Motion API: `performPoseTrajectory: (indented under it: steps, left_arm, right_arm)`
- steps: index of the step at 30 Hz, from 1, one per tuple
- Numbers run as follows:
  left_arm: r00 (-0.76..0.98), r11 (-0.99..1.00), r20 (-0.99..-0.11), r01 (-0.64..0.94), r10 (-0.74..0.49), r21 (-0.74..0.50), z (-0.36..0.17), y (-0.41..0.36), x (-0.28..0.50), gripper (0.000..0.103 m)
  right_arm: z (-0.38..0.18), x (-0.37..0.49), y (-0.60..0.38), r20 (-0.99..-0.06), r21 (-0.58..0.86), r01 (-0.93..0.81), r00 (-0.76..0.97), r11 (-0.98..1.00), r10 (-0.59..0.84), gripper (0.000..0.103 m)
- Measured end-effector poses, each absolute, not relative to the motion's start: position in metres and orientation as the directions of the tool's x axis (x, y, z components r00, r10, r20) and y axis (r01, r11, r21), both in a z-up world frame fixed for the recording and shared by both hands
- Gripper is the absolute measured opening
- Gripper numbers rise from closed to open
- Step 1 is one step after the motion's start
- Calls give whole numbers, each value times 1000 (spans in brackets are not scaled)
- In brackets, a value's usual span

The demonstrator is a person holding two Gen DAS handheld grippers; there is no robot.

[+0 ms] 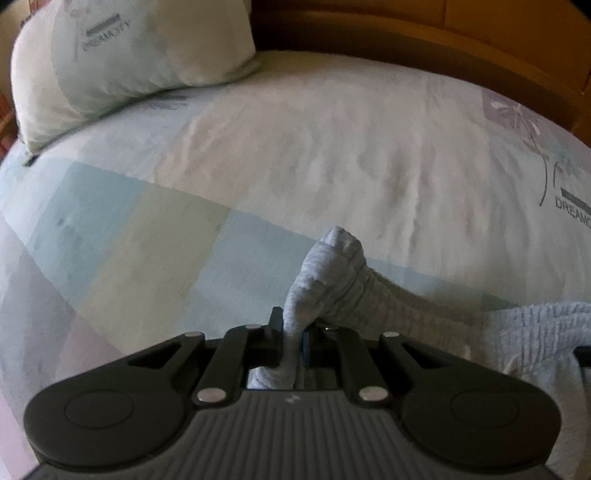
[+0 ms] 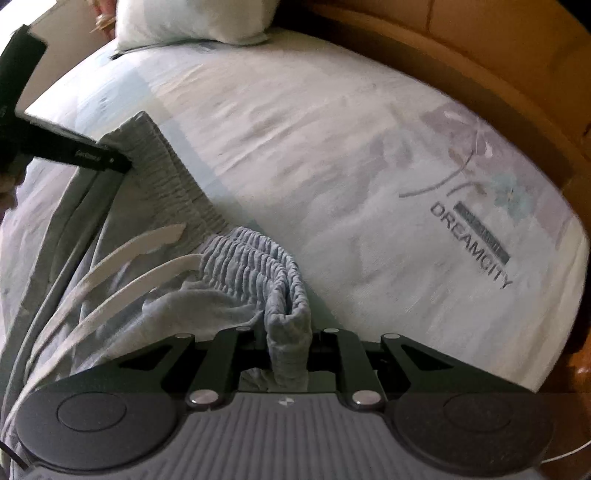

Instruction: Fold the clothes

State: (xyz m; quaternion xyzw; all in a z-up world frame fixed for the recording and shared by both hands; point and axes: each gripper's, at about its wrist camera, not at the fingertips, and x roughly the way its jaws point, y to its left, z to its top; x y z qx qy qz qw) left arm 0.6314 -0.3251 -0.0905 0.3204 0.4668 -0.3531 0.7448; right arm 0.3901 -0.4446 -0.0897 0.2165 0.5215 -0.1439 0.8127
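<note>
Bed [image 1: 332, 155] with a pale patterned sheet, "DREAMCITY" print [image 2: 472, 247] on it. Pillow [image 1: 122, 62] at the far left corner, wooden headboard [image 1: 443, 33] behind.

Task item: grey garment [image 2: 155, 314] with a ribbed elastic waistband [image 2: 184, 177] and white drawstrings [image 2: 140, 266], looks like shorts or sweatpants. It lies on the bed near the tools, with the body of the fabric spread to the left in the right wrist view; the waistband is stretched between the two tools.

Left tool [image 1: 291, 332]: jaws nearly closed, pinching one bunched end of the waistband. The fabric rises out of the pinch as a folded lump just ahead of the fingertips, then runs off to the right and down toward the rest of the garment at the right edge. In the right wrist view the same tool [image 2: 122, 162] is seen at upper left, clamped on the far end of the waistband.

Right tool [image 2: 290, 343]: jaws close together, gripping the other end of the waistband, a thick ribbed fold standing up between the fingers. The waistband runs from here up and left to the left tool. Drawstrings trail out left of this grip over the fabric.

Both views motion-blurred. Garment not folded yet.
</note>
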Motion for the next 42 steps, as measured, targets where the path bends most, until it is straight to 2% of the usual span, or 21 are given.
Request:
performPoseTrajectory:
  steps: [5, 7, 9, 12, 19, 21, 25, 27, 36, 42]
  left_arm:
    - [283, 581, -936, 806, -208, 115, -94, -315, 630, 14]
    - [271, 592, -937, 800, -218, 93, -90, -305, 630, 16]
    - [260, 602, -938, 795, -228, 74, -86, -295, 630, 23]
    - [253, 610, -937, 790, -242, 56, -82, -282, 628, 34]
    - [266, 591, -932, 803, -246, 73, -93, -269, 635, 37]
    - [255, 614, -935, 787, -246, 54, -97, -254, 636, 40]
    - [222, 663, -944, 749, -244, 5, -105, -215, 636, 42]
    - [206, 683, -947, 730, -245, -18, -110, -194, 634, 48]
    - [85, 725, -935, 657, -345, -208, -123, -131, 631, 46]
    - [24, 634, -945, 747, -327, -201, -124, -145, 637, 43]
  right_arm:
    - [-92, 372, -459, -898, 287, 499, 438, 818, 48, 30]
    - [-91, 363, -463, -886, 327, 505, 457, 799, 74, 37]
    - [-94, 357, -465, -876, 355, 510, 474, 783, 88, 44]
    - [-101, 349, -466, -854, 408, 516, 507, 753, 115, 46]
    - [-115, 323, -462, -797, 518, 516, 581, 683, 166, 49]
    - [-116, 311, -459, -785, 538, 517, 595, 666, 172, 53]
    - [-123, 289, -442, -782, 556, 530, 594, 640, 187, 54]
    - [-126, 285, -430, -776, 569, 521, 596, 636, 207, 54]
    - [-142, 286, -391, -761, 601, 504, 598, 620, 251, 54]
    - [-153, 284, -391, -735, 646, 532, 627, 547, 258, 59]
